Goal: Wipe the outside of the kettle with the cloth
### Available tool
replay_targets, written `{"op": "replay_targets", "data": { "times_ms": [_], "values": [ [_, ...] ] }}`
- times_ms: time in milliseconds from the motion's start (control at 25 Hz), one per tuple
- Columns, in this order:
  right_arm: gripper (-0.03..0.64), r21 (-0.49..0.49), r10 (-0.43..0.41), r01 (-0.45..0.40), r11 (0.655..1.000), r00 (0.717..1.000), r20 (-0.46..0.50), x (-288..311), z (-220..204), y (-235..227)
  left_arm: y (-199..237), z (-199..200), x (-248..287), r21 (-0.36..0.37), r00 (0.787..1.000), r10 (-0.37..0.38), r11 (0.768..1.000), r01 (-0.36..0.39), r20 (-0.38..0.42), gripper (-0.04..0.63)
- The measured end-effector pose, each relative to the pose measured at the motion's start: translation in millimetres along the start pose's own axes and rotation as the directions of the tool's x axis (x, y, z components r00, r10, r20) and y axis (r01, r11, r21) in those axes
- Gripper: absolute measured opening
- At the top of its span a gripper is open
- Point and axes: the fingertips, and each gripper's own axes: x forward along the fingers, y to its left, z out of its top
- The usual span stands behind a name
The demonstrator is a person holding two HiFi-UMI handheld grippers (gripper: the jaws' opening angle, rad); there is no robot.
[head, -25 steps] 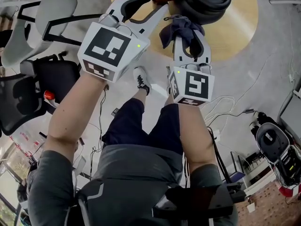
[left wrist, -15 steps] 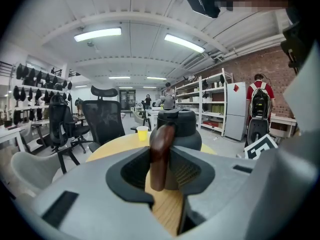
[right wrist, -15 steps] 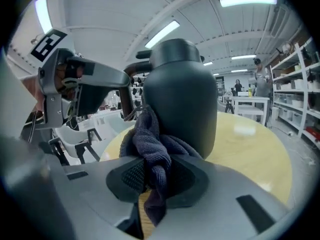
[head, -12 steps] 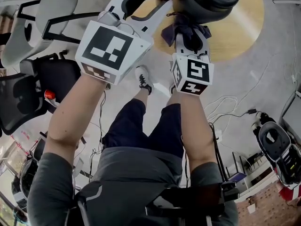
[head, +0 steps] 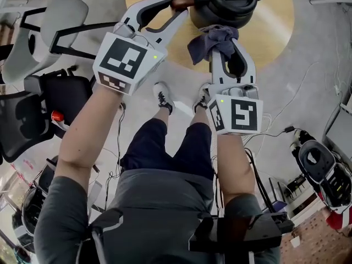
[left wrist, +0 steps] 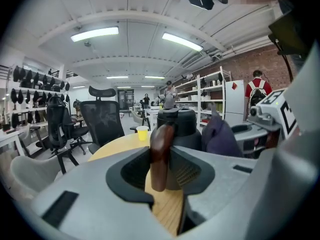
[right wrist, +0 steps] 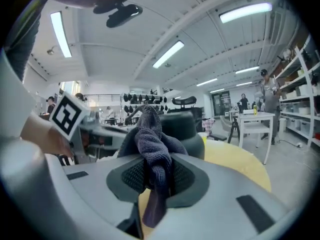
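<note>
Two hand-held grippers reach toward the top of the head view, where a squat black kettle (head: 225,4) stands on a round light-wood table (head: 278,29). At upper centre-left, the left gripper (head: 179,4) has its jaws pinching the kettle's dark brown wooden handle (head: 181,1). The left gripper view confirms this: the upright handle (left wrist: 159,156) sits clamped between the two dark pads, with the kettle body (left wrist: 181,129) right behind it and a small yellow cup (left wrist: 142,132) farther back on the tabletop (left wrist: 115,146). To the right of centre, the right gripper (head: 225,48) has its jaws pressed together on a bunched dark blue-grey cloth (head: 212,37), which bulges out past the tips just below the kettle's lower side in the frame. From this angle I cannot tell whether cloth and kettle touch. In the right gripper view the crumpled cloth (right wrist: 152,146) fills the gap between the pads, one end hanging down, with the kettle (right wrist: 185,129) directly behind it. A light grey office chair (head: 60,15) and a black mesh chair (head: 22,114) stand at the left edge of the head view.
</note>
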Motion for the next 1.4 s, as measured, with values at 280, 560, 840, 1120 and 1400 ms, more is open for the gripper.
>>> {"op": "replay_targets", "data": {
  "times_ms": [280,560,840,1120,1400],
  "values": [
    [0.095,-0.027,-0.029,0.029,0.999,0.999,0.019,5,27,-21,5,0,3,0.056,1.000,-0.002,0.998,0.002,0.000,0.120],
    [0.095,-0.061,-0.072,0.076,0.995,0.995,0.069,-1,4,-21,3,1,1,0.070,0.999,-0.025,0.997,0.023,0.026,0.118],
    [0.097,0.002,-0.064,0.065,0.998,0.992,-0.111,19,-82,-32,4,-3,-1,0.030,1.000,-0.009,1.000,0.009,0.006,0.117],
    [0.098,-0.002,-0.071,0.072,0.997,0.979,-0.190,29,-116,-34,6,-6,-2,0.042,1.000,-0.008,0.999,0.009,-0.008,0.117],
    [0.100,0.028,0.002,0.003,1.000,0.986,-0.168,9,-81,-31,3,-1,0,0.085,0.999,-0.037,0.996,0.035,0.012,0.117]
  ]
}}
